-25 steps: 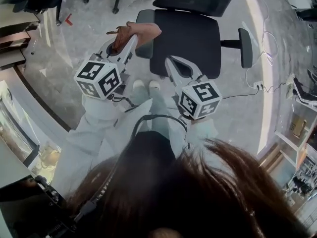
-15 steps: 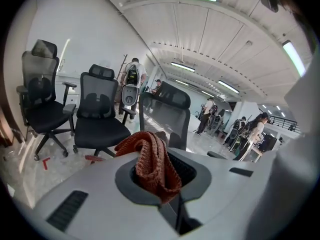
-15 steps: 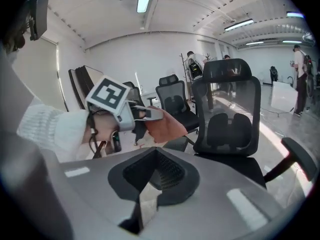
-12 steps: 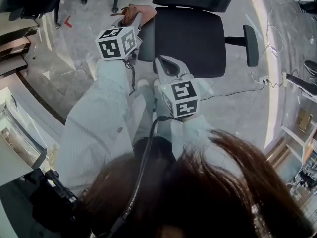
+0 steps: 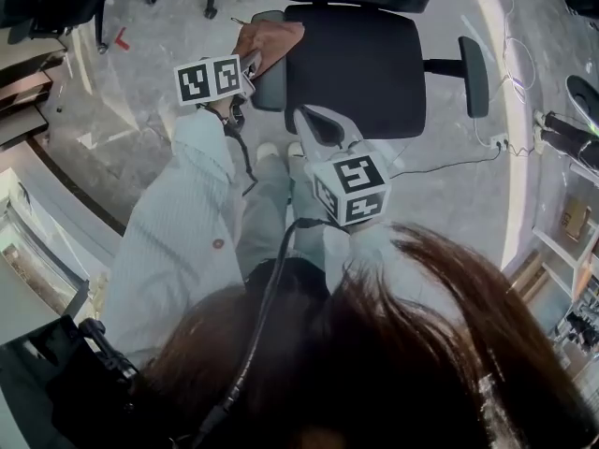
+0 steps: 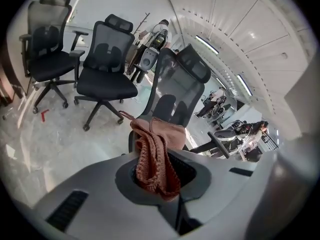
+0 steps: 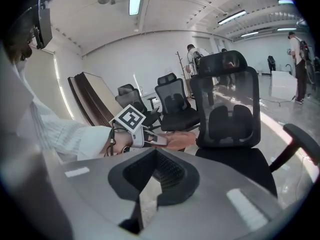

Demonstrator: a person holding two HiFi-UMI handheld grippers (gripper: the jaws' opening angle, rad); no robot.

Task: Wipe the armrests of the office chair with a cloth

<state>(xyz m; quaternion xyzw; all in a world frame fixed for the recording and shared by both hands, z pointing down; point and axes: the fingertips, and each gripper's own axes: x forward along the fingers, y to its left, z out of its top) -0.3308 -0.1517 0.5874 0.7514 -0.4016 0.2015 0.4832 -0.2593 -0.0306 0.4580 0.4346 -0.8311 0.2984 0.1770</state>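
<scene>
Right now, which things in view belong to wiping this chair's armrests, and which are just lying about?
In the job: cloth, clamped in the left gripper; office chair; armrest by the cloth; other armrest.
Just lying about: spare chairs; floor cable; red floor mark.

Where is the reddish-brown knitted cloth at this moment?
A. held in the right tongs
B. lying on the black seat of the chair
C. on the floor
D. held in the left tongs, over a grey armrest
D: the left tongs are shut on the reddish-brown knitted cloth, which lies over the grey armrest of the black office chair.
</scene>
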